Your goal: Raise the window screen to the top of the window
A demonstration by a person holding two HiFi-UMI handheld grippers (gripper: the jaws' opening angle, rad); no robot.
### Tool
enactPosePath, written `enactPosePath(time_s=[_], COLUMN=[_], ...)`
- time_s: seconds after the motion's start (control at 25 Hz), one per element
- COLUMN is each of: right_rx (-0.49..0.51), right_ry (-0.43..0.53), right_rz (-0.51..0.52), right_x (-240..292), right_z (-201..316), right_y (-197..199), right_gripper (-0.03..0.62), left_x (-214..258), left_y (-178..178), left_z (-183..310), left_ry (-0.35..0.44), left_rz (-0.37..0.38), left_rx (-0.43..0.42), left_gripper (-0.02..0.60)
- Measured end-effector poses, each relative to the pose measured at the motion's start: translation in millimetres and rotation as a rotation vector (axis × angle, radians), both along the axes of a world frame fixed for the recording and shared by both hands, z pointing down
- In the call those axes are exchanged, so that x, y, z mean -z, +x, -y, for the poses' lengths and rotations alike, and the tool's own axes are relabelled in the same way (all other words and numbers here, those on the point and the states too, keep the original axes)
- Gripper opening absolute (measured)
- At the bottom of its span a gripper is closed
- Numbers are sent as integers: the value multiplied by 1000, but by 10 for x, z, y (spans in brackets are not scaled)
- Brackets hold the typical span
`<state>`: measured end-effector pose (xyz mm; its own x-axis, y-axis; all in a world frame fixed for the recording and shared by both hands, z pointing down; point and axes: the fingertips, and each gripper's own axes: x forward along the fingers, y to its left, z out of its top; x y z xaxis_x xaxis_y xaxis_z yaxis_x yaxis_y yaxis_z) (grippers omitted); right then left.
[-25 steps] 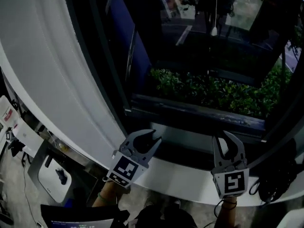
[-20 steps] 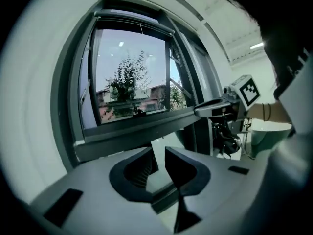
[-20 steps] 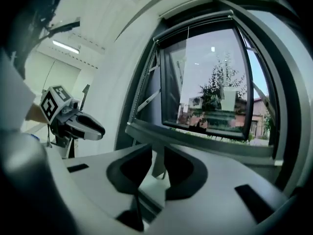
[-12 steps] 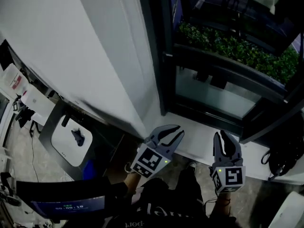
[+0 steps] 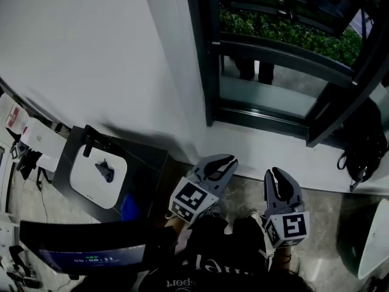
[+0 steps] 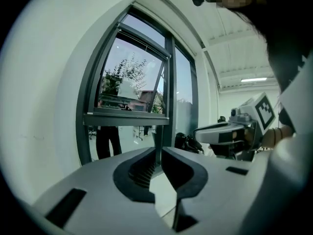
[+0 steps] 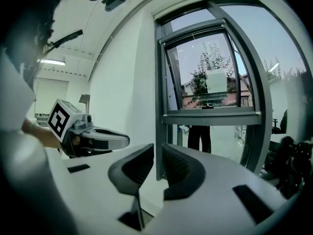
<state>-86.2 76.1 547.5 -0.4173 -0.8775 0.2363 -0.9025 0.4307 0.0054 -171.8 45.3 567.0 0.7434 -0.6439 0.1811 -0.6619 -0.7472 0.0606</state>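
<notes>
The dark-framed window point(image 5: 209, 53) fills the upper middle of the head view. A dark horizontal bar point(image 5: 285, 52) crosses it, also seen at mid-height as the bar point(image 6: 127, 119) and the bar point(image 7: 210, 117). I cannot tell screen from glass. My left gripper point(image 5: 222, 161) and right gripper point(image 5: 275, 174) hang low, side by side, short of the white sill point(image 5: 255, 151) and apart from the window. Both are shut on nothing. Along its own jaws the left gripper point(image 6: 159, 153) points at the frame; so does the right gripper point(image 7: 158, 152).
White wall point(image 5: 91, 53) lies left of the window. A black bag point(image 5: 364, 142) rests at the sill's right end. A dark stand with a white device point(image 5: 97, 176) and a monitor point(image 5: 85, 255) are at lower left. Green hedge point(image 5: 285, 28) shows outside.
The head view has swung down and back from the window. Both grippers have dropped from sill level to below the sill, farther from the glass, still side by side.
</notes>
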Motion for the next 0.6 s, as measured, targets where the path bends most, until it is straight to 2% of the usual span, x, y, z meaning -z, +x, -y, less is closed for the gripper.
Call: enactPosePath(time_s=[0.08, 0.24, 0.32, 0.44, 0.52, 0.6], right_rx=[0, 15, 27, 22, 14, 14], right_ry=[-6, 64, 62, 18, 8, 13], right_rz=[-13, 4, -3, -21, 9, 48], right_x=[16, 146, 154, 152, 87, -10], right_z=[-136, -421, -666, -1062, -1351, -1633], right_y=[-25, 10, 98, 293, 445, 580], right_gripper=[57, 54, 51, 47, 43, 40], left_x=[-15, 59, 91, 211, 247, 226], left_y=[39, 198, 314, 551, 730, 899], left_z=[-117, -423, -629, -979, -1283, -1586], left_ry=[-19, 5, 16, -5, -32, -45], left_rz=[-6, -18, -23, -98, -146, -154], left_rx=[-15, -31, -27, -28, -37, -37], left_gripper=[38, 18, 13, 5, 3, 3])
